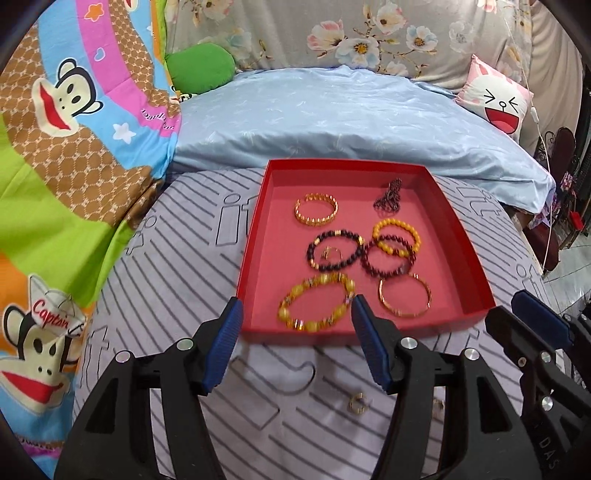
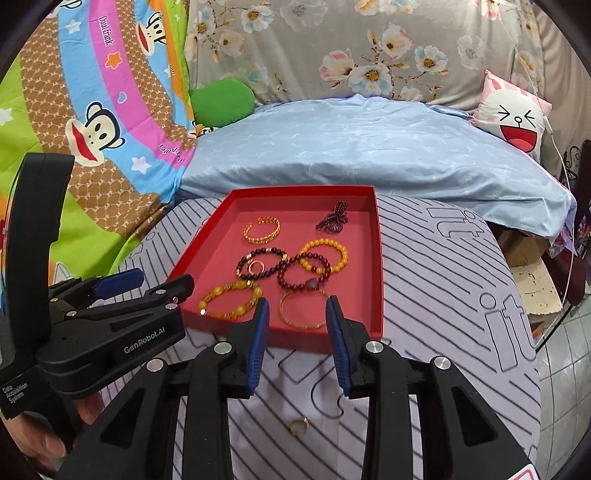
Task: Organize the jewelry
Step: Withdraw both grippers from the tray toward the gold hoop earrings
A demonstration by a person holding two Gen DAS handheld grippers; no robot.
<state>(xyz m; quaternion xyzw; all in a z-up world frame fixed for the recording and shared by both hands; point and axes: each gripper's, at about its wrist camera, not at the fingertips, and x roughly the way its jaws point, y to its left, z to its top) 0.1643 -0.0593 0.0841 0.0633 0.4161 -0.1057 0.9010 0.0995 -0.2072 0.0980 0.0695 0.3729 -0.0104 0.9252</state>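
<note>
above the red tray [image 1: 255,236], both hand-held grippers, left [image 1: 295,314] and right [image 2: 295,310], gape wide, empty.

Striped grey bedcover [image 1: 166,295], blue quilt [image 1: 332,122], floral backdrop [image 1: 295,29]

A tray [image 1: 258,236] sits on a cushion [image 1: 177,295], with a pillow [image 1: 332,122] behind it. In the tray, a cuff [image 1: 316,209] lies back left, a chain [image 1: 388,199] back right, beaded bracelets [image 1: 334,248] in the middle, and a bangle [image 1: 404,295] front right. Before the tray, a ring [image 2: 299,425] lies on the cushion.
</note>
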